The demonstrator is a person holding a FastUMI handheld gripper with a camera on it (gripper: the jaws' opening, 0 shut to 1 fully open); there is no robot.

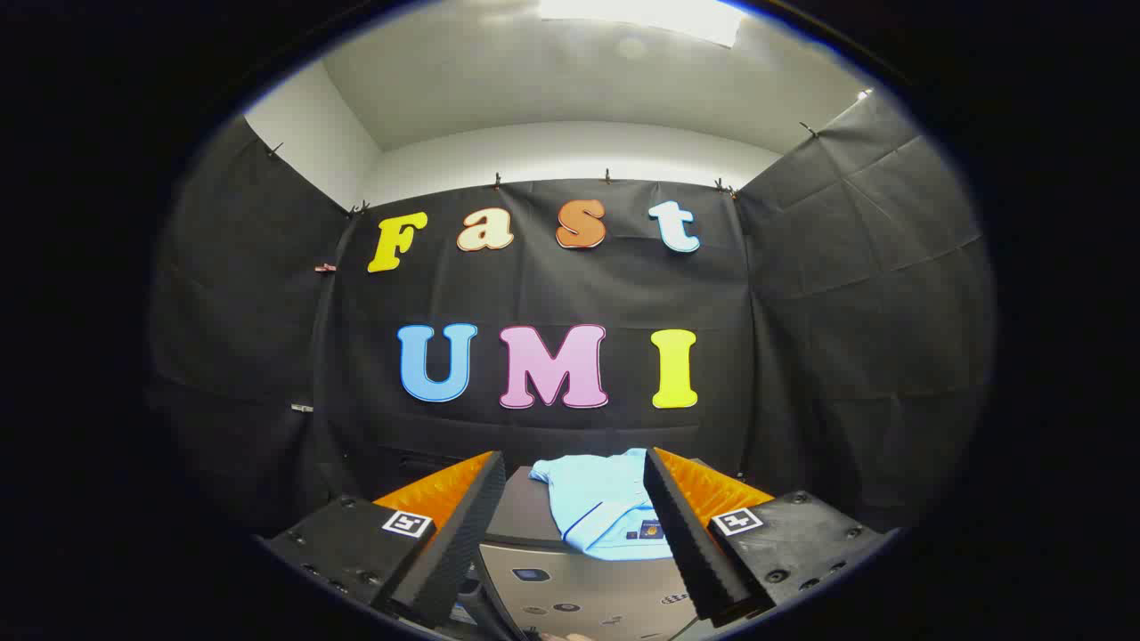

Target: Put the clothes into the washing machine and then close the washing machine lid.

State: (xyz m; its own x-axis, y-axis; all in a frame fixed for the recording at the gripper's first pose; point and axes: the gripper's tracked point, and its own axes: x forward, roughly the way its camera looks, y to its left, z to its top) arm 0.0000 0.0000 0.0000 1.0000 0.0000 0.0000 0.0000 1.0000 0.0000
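Hovering with fingers (570,543) spread apart, gripping nothing, above the washer (579,588). Lying beyond them on the washer's top, near its front edge: shirt (601,507). Risking a thin pinch, dropping fabric outside.

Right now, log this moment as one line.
gripper: open, holding nothing | light blue shirt: folded on dark lid, between and just beyond fingers | washing machine: below fingers | stage: shirt not yet grasped

Light blue garment (601,512) flat atop the dark washing machine lid (521,516)
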